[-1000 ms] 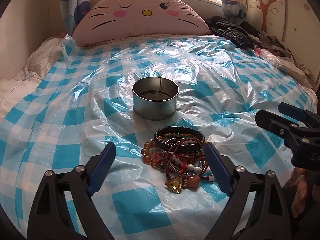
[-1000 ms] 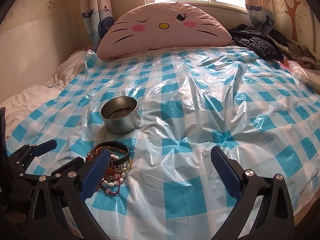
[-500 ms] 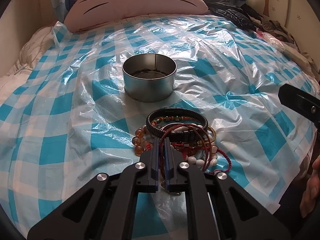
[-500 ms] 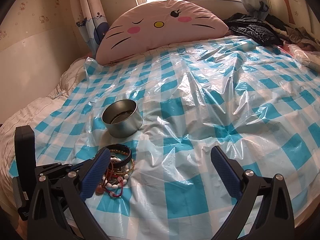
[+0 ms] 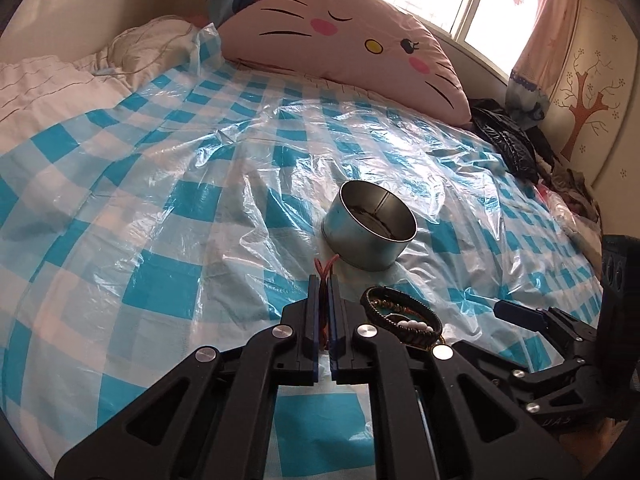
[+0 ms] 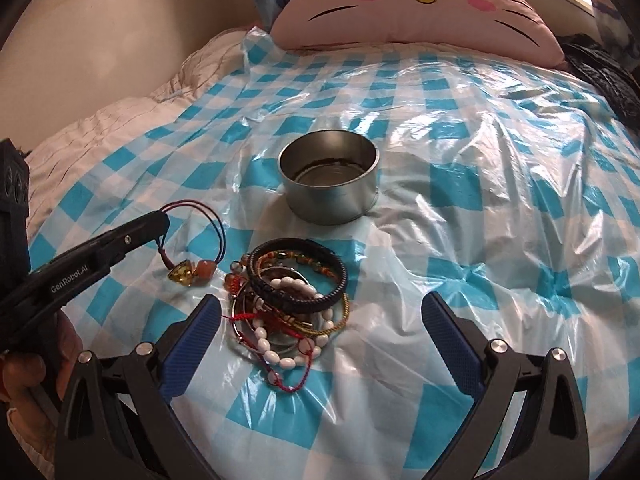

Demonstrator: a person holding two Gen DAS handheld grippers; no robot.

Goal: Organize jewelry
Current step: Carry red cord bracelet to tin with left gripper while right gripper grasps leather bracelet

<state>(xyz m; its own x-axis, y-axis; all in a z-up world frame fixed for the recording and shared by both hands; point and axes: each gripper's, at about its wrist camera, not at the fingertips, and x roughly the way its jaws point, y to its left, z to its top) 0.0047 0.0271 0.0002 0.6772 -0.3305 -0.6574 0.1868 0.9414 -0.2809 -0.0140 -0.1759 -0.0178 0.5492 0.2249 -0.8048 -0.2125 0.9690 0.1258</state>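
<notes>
My left gripper (image 5: 324,280) is shut on a red cord necklace (image 6: 200,216) with an amber pendant (image 6: 181,275), held just above the sheet left of the pile; the cord loop pokes out past its tips (image 5: 326,266). A pile of bracelets (image 6: 296,292) lies on the bed: a black braided band (image 5: 400,312), white beads, red cord. A round metal tin (image 6: 329,176), open, stands behind the pile and also shows in the left wrist view (image 5: 370,226). My right gripper (image 6: 320,320) is open, its fingers either side of the pile and just in front of it.
A blue-and-white checked plastic sheet (image 6: 480,208) covers the bed. A pink cat-face pillow (image 6: 416,4) lies at the head. Dark clothes (image 5: 508,148) are heaped at the right edge. A white quilt (image 5: 52,80) lies on the left.
My left gripper closed on the red cord necklace and lifted it left out of the pile. My right gripper moved in toward the pile and lower.
</notes>
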